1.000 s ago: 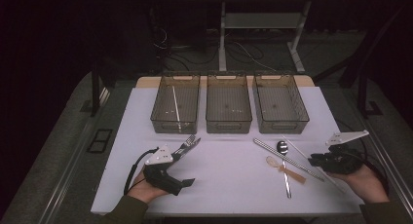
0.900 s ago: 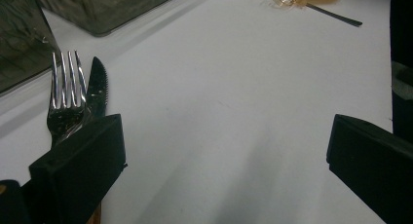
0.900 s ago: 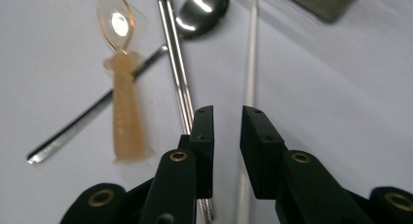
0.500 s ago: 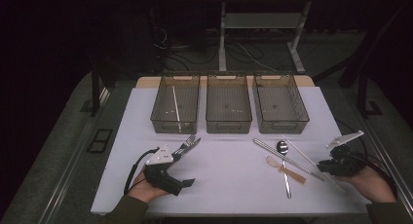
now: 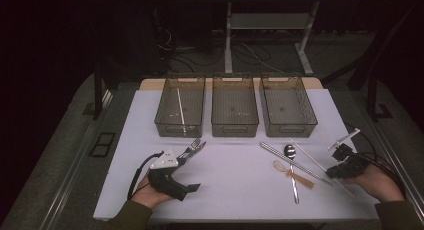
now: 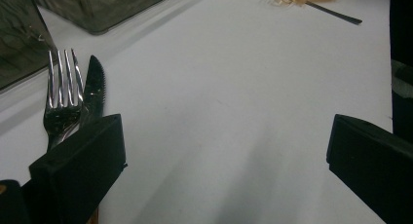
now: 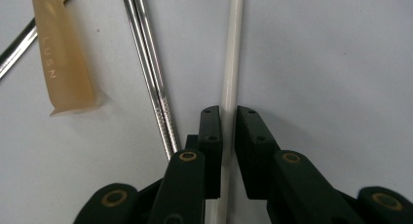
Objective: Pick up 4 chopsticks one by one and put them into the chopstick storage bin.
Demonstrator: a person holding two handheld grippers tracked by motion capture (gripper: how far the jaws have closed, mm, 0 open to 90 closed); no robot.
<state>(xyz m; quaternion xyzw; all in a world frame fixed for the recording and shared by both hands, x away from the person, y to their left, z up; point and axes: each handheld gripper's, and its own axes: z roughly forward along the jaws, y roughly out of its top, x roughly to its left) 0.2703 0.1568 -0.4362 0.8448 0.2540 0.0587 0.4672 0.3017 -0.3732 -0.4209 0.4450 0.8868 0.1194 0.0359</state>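
Note:
My right gripper [image 5: 331, 173] [image 7: 229, 121] is at the table's right, low over a white stick [image 5: 310, 157] [image 7: 234, 48]. Its jaws have just been closing and now press on the stick from both sides. A pair of metal chopsticks [image 5: 295, 164] [image 7: 148, 63] lies just left of the stick, with an amber plastic utensil [image 5: 297, 176] [image 7: 61, 53] and a spoon [image 5: 290, 151] beyond. My left gripper [image 5: 192, 170] [image 6: 224, 151] rests open on the table at front left with nothing between its jaws. A fork [image 5: 196, 146] [image 6: 61, 102] and a dark knife [image 6: 95, 85] lie beside its left jaw.
Three translucent bins stand in a row at the back: left [image 5: 165, 125], middle [image 5: 235, 130], right [image 5: 287, 131]. The left bin holds a pale stick [image 5: 179, 102]. The white mat [image 5: 235, 175] lies between my two grippers. Table edges run close to both hands.
My right gripper has shifted slightly toward the table's right edge and its jaws have closed onto the white stick. The left gripper has not moved.

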